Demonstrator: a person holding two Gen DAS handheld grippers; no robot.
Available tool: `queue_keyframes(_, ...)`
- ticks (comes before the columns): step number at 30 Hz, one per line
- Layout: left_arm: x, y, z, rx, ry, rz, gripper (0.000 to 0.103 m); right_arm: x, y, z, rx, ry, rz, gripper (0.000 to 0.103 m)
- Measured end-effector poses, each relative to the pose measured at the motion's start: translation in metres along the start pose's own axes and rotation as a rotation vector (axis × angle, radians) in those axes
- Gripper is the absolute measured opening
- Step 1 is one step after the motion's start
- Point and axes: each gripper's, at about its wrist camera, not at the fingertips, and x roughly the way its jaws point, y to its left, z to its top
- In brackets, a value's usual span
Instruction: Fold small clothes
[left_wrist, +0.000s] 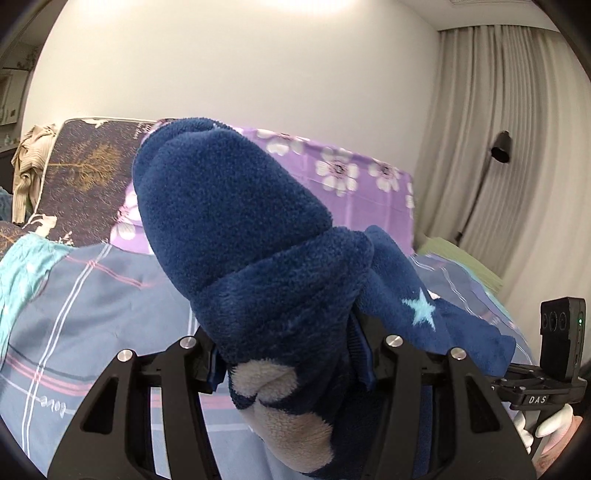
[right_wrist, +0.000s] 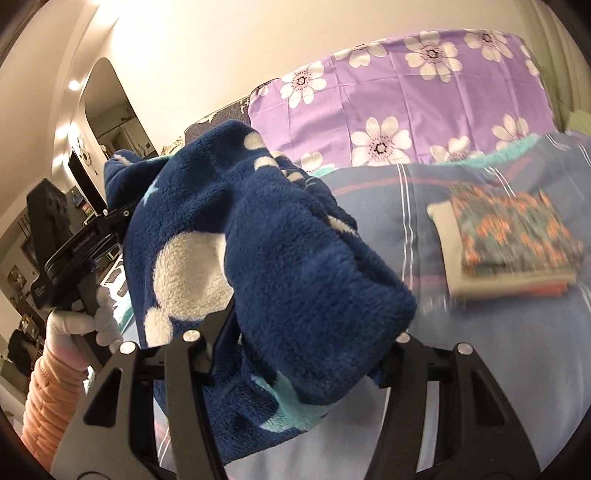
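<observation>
A navy fleece garment (left_wrist: 236, 206) with pale patches and a light blue star hangs bunched above the bed, held from both sides. In the left wrist view my left gripper (left_wrist: 288, 350) is shut on a thick fold of it, and the cloth covers the fingertips. My right gripper (right_wrist: 306, 350) is shut on another bundled part of the same garment (right_wrist: 295, 258), which drapes over its fingers. A white-gloved hand (right_wrist: 74, 325) with an orange sleeve holds the left gripper's handle at the left of the right wrist view.
A bed with a blue plaid sheet (right_wrist: 480, 350) lies below. A folded stack of patterned clothes (right_wrist: 509, 240) rests on it to the right. A purple floral cloth (left_wrist: 351, 184) stands behind, a teal cloth (left_wrist: 22, 266) at left, curtains (left_wrist: 498, 110) and a lamp (left_wrist: 500, 147) at right.
</observation>
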Motion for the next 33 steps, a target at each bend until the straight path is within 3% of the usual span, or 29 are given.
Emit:
queue_keyframes(8,0.068,0.029,0.02,-0.014,-0.004,0.077,0.055,0.08,-0.025,0.072,0.003,0.005,-0.037,0.054)
queue_keyframes(15,0.122,0.063,0.021,-0.059,0.006,0.14,0.055,0.146,-0.035,0.106,-0.021,0.002,-0.091,0.053)
queue_keyframes(17,0.141,0.073,0.013,-0.066,0.026,0.17,0.06,0.166,-0.035,0.11,-0.044,-0.019,-0.123,0.053)
queue_keyframes(19,0.16,0.089,-0.001,-0.077,0.076,0.208,0.065,0.182,-0.037,0.108,-0.053,-0.039,-0.159,0.055)
queue_keyframes(20,0.17,0.098,-0.011,-0.086,0.11,0.231,0.067,0.199,-0.04,0.101,-0.05,-0.04,-0.207,0.062)
queue_keyframes(21,0.185,0.109,-0.028,-0.101,0.174,0.263,0.067,0.211,-0.044,0.096,-0.045,-0.029,-0.246,0.065)
queue_keyframes(23,0.21,0.119,-0.064,-0.078,0.323,0.351,0.068,0.246,-0.057,0.075,-0.018,0.059,-0.335,0.066)
queue_keyframes(25,0.224,0.128,-0.084,0.003,0.401,0.388,0.074,0.272,-0.07,0.051,0.003,0.142,-0.357,0.066)
queue_keyframes(26,0.225,0.127,-0.092,0.029,0.408,0.38,0.076,0.277,-0.078,0.038,0.04,0.146,-0.355,0.071)
queue_keyframes(29,0.215,0.126,-0.086,0.038,0.393,0.369,0.076,0.271,-0.097,0.03,0.157,0.118,-0.287,0.073)
queue_keyframes(33,0.208,0.112,-0.093,0.134,0.4,0.387,0.077,0.26,-0.089,0.03,0.127,0.119,-0.317,0.073)
